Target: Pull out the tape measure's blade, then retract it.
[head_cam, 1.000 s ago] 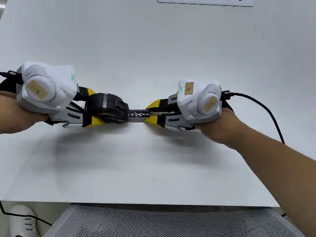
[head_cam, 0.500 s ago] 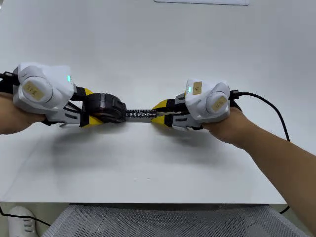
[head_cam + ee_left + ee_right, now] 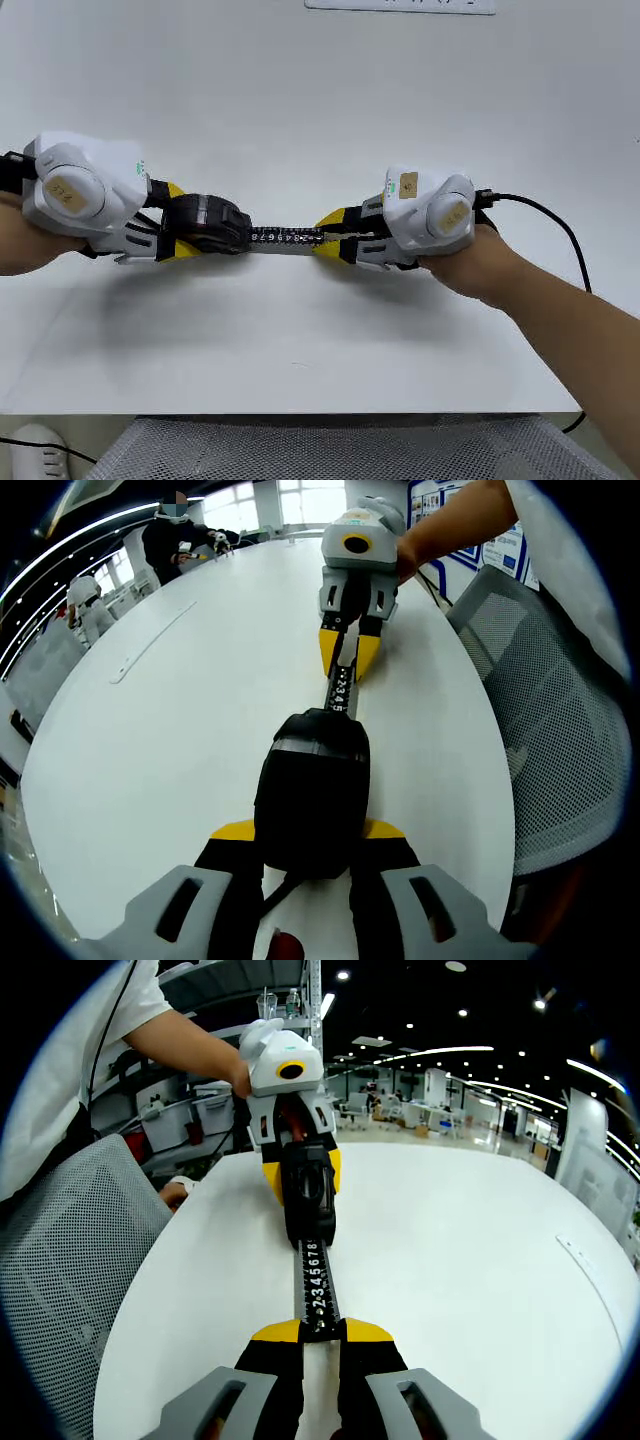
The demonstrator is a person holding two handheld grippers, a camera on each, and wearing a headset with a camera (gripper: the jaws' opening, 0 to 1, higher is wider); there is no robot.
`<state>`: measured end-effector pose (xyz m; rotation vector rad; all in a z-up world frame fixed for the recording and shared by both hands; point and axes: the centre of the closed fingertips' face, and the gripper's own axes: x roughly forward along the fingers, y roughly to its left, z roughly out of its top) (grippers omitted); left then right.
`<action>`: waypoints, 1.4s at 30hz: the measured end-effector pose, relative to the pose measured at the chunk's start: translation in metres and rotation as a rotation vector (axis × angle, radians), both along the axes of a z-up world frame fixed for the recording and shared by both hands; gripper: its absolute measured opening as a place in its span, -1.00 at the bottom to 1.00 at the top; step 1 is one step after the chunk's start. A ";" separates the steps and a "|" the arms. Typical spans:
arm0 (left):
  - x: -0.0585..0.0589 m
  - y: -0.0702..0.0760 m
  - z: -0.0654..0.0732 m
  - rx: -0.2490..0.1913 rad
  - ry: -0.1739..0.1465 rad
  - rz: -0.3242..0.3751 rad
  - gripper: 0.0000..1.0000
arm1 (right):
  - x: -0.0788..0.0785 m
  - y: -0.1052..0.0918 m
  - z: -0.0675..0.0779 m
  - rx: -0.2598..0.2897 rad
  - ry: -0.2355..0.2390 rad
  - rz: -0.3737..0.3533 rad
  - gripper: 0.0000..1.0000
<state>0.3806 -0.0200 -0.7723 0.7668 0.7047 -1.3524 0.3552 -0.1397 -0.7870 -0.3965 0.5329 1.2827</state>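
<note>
Jaws of the left gripper (image 3: 310, 832) are closed on the black tape measure (image 3: 312, 785), with a yellow tip pressed against each side of its case. The right gripper (image 3: 322, 1332) has its jaws almost together, pinching the free end of the blade (image 3: 316, 1285) between its yellow tips. A short numbered length of blade runs straight from the case mouth to those tips.

From the head view, the two grippers face each other tip to tip along a line parallel to the front edge of the white table (image 3: 300, 100). They sit over its near half, the left gripper close to the left edge. A shadow lies on the surface beneath them; I cannot tell whether the case touches the table.

The right gripper view makes the numerals legible, 2 through 8, while the head view shows them only as fine marks. In the left gripper view the case hides part of the blade, leaving a few numerals beyond it.

The head view alone shows a black cable (image 3: 540, 215) looping from the back of the right gripper toward the right edge. Both gripper views show a thin pale strip (image 3: 150, 640) lying flat well away from the tape measure, and a mesh chair (image 3: 540, 730) beside the table.
</note>
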 end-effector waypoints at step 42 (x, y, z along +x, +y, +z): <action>0.000 -0.001 0.000 -0.013 0.016 0.035 -0.45 | -0.002 -0.072 -0.002 -0.102 0.005 -0.014 -0.84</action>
